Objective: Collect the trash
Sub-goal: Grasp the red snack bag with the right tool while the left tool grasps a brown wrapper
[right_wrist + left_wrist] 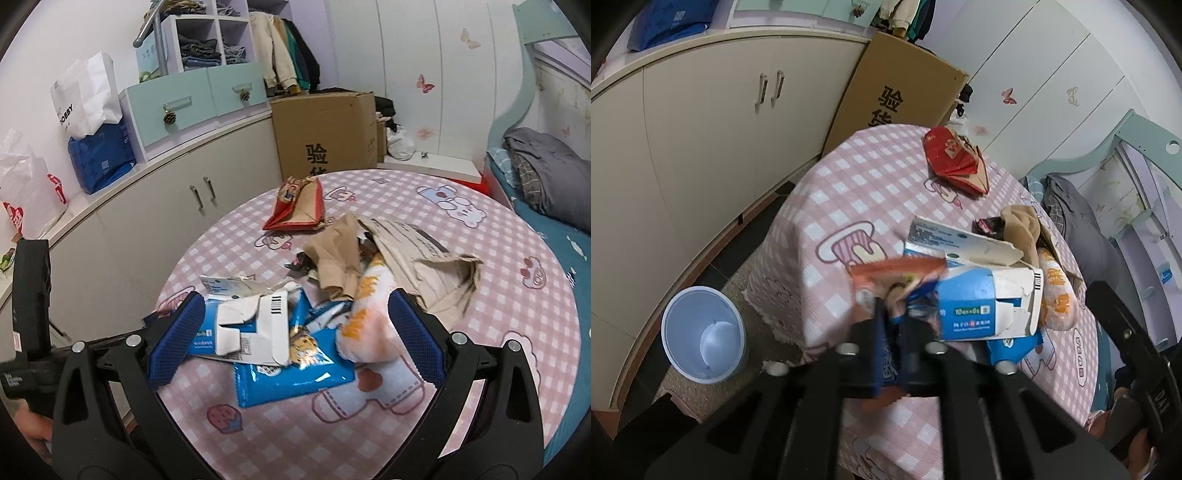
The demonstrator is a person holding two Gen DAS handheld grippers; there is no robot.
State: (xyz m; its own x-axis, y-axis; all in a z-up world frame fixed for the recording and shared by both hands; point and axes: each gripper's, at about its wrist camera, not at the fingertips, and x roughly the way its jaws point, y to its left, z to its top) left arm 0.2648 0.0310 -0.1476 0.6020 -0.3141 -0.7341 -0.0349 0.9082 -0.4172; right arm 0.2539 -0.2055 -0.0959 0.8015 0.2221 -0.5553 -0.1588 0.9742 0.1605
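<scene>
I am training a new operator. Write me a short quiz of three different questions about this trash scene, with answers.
1. True or false: the right gripper is shut on a wrapper.
2. Which gripper holds the orange and blue wrapper? A) left B) right C) neither
3. Fill in: the blue bin stands on the ____ beside the table.

Key: 1. False, it is open above the torn white and blue box. 2. A, the left gripper. 3. Floor.
</scene>
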